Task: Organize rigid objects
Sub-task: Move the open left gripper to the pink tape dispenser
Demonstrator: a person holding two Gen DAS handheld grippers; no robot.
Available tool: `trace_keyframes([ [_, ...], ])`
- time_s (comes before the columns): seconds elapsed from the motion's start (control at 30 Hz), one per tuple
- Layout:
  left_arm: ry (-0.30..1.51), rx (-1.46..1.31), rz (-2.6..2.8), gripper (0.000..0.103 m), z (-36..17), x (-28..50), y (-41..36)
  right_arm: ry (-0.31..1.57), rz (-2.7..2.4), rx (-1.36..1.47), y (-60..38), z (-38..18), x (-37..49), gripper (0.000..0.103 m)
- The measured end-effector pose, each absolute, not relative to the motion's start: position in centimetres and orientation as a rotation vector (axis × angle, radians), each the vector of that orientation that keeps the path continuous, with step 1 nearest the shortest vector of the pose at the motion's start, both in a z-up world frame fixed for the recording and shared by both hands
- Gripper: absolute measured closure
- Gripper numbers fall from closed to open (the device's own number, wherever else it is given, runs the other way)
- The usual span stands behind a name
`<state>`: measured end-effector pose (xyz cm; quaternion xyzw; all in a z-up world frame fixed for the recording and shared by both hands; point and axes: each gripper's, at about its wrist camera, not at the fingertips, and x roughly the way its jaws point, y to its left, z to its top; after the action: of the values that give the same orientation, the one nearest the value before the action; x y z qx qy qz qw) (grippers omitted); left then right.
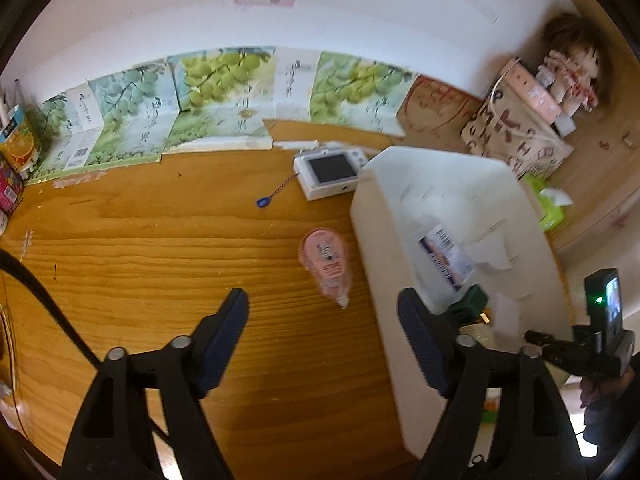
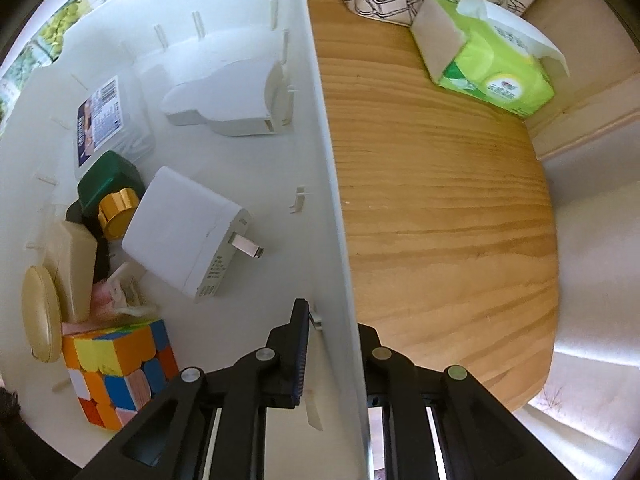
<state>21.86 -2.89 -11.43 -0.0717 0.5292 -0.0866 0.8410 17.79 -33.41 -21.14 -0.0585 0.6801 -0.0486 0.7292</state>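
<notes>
Left tool (image 1: 324,344) up close, wide apart, nothing between its two blue pads, hanging over the wooden bench (image 1: 160,248). Just past the pads, a pink bottle (image 1: 326,266) lying on its side on the bench, cap end toward the tool. To the right of it, a white bin (image 1: 384,240) standing on the bench, its near wall close to the right pad. Farther back, a white camera (image 1: 329,172) flat on the bench, screen up, beside the far corner of the bin, with a thin strap ending in a small blue tag (image 1: 263,201). At the back, grape-picture boxes (image 1: 216,92) leaning on the wall, and a patterned bag (image 1: 516,136) behind the bin.

Right tool (image 2: 332,352) pointing down, narrow, pinching the thin wall of the white bin (image 2: 332,200), one pad inside and one outside. Inside the bin, near to far: a colour cube (image 2: 120,372) in the near corner, a cream oval case (image 2: 40,320) beside it, a white plug charger (image 2: 188,232) with metal prongs, a green bottle with a gold cap (image 2: 112,192), a clear box with a barcode label (image 2: 104,120), and a white boxy gadget (image 2: 236,100) at the far end. Outside the bin on the bench, well apart, a green tissue pack (image 2: 488,56).
</notes>
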Motion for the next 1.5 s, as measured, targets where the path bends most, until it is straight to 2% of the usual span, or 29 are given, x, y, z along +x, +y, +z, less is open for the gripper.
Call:
trace_keyframes([
  [0.27,1.199,-0.097,-0.267,0.017,-13.4,24.4,-1.7,1.492,-0.178,-0.132,-32.5,-21.2,17.5,0.084],
  [0.67,1.272,0.046,-0.446,0.017,-17.2,27.6,-3.1,1.477,-0.246,-0.078,-32.5,-20.9,17.3,0.079],
  [1.3,1.252,0.292,-0.65,0.017,-20.4,28.5,-5.5,1.501,-0.302,-0.051,-33.3,-21.5,18.3,0.075],
  [1.5,1.224,0.292,-0.649,0.017,-20.7,28.8,-6.1,1.518,-0.301,-0.061,-33.4,-22.1,19.3,0.075],
])
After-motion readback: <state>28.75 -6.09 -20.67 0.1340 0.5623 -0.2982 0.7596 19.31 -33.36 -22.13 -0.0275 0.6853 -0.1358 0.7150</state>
